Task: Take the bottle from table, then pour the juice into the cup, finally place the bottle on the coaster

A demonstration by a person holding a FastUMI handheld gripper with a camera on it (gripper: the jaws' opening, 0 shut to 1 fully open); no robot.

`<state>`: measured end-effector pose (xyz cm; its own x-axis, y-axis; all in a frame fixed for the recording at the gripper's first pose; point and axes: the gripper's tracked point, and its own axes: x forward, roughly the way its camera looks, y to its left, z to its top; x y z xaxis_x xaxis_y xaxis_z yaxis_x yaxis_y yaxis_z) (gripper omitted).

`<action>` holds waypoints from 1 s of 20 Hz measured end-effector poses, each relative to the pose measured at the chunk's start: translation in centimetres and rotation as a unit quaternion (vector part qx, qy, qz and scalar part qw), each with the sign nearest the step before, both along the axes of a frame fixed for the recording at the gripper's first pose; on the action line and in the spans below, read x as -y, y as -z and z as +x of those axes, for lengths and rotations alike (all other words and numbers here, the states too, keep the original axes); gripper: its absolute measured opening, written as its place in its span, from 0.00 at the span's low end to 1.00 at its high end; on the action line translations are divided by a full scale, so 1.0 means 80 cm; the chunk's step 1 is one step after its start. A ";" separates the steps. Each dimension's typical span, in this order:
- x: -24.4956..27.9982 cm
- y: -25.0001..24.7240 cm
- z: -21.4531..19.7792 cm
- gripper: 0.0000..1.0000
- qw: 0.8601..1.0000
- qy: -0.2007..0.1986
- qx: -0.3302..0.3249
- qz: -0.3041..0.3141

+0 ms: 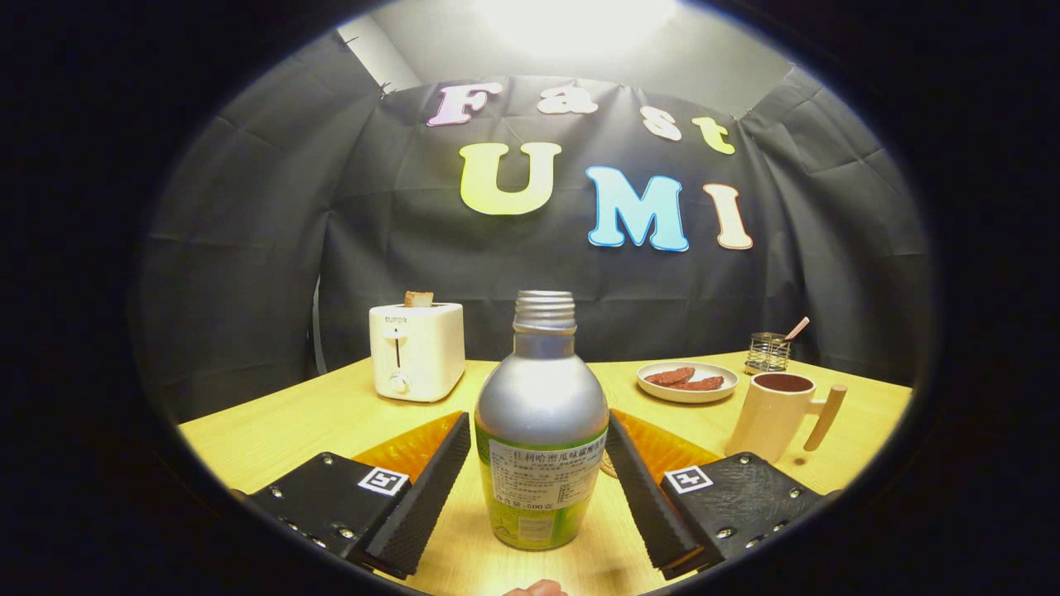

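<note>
A silver bottle (542, 397) with a green-and-white label and an uncapped threaded neck stands upright on the wooden table (273, 430). It sits between the two fingers of my gripper (538, 418), which is open. The fingertips flank its widest part, with a thin gap showing on the left side and the right tip right at its wall. A cream cup (774, 414) with a wooden handle stands beyond the right finger, its inside dark. A small brown edge, maybe the coaster (611, 468), peeks out between the bottle and the right finger.
A white toaster (416, 351) with a slice in it stands beyond the left finger. A white plate (687, 392) with brown pieces lies behind the bottle to the right, and a wire holder (767, 353) stands behind the cup. A fingertip of a hand (537, 589) shows below the bottle.
</note>
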<state>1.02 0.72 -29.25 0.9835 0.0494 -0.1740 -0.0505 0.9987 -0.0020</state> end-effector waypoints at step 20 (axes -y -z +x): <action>0.091 -0.075 0.043 0.76 0.983 0.073 0.014 0.170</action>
